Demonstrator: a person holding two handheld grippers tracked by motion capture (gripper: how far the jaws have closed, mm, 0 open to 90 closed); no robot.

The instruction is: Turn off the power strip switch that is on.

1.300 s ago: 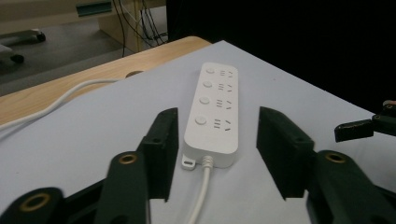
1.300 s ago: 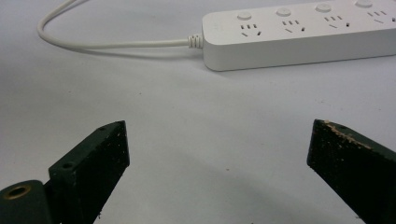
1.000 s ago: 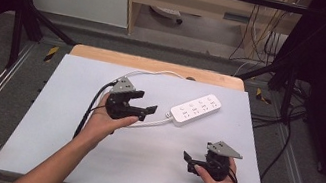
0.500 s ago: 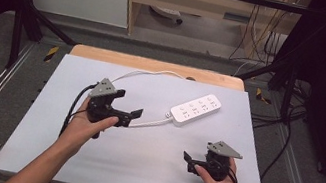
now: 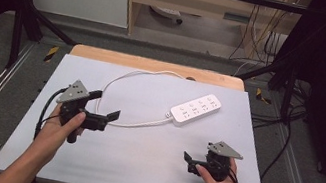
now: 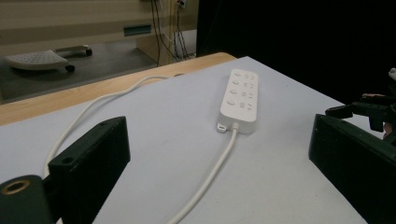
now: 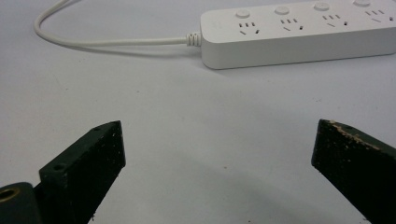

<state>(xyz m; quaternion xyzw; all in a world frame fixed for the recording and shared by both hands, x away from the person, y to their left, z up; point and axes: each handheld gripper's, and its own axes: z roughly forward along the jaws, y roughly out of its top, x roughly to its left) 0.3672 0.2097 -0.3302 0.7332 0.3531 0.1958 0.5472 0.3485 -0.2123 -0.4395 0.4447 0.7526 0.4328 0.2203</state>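
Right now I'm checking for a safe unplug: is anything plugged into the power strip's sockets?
No: the white power strip lies on the table with all its visible sockets empty in the right gripper view.

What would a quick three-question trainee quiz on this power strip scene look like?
1. True or false: the left tongs grip the white cord.
2. Which tongs sit nearer the power strip in the high view? A left, B right.
3. What state are the right tongs in?

Key: 1 false, the jaws stand open with nothing between the pads. 2 B. 3 Open, empty above the table.
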